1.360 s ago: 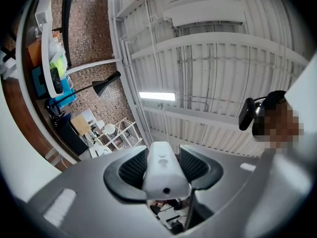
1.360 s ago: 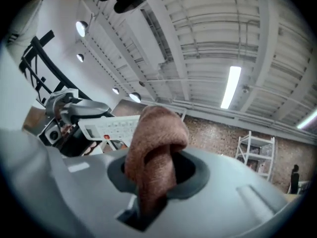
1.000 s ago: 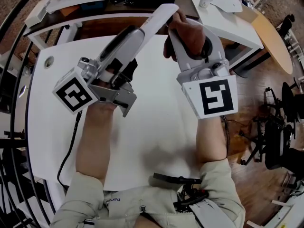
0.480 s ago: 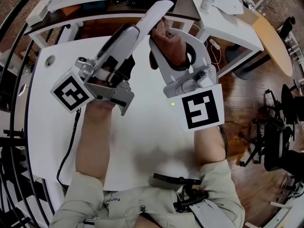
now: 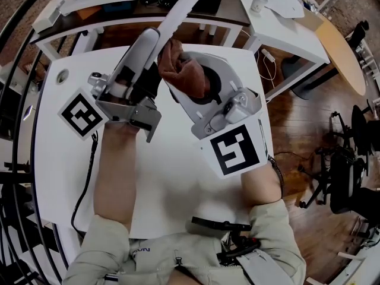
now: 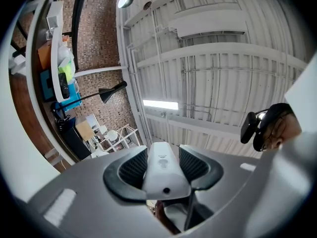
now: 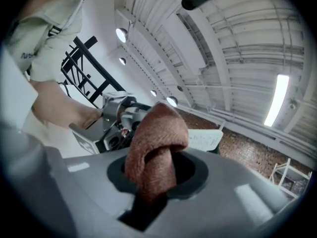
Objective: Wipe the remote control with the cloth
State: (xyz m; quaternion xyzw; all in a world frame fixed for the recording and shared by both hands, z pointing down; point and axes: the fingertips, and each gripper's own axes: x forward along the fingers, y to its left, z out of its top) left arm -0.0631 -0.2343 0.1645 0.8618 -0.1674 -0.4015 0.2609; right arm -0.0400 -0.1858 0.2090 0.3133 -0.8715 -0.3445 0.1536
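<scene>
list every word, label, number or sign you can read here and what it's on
No text here can be read with certainty.
shirt: small chest print, too small to read.
remote control: a tiny mark on its face, too blurred to read.
left marker cube and right marker cube: black-and-white square patterns, no letters or numbers.

1. I counted two grippers: my left gripper and my right gripper, each with two jaws.
2. There was one remote control, between my left jaws.
3. There was one cloth, in my right jaws.
4. One white desk lay below.
5. One black cable ran across it.
</scene>
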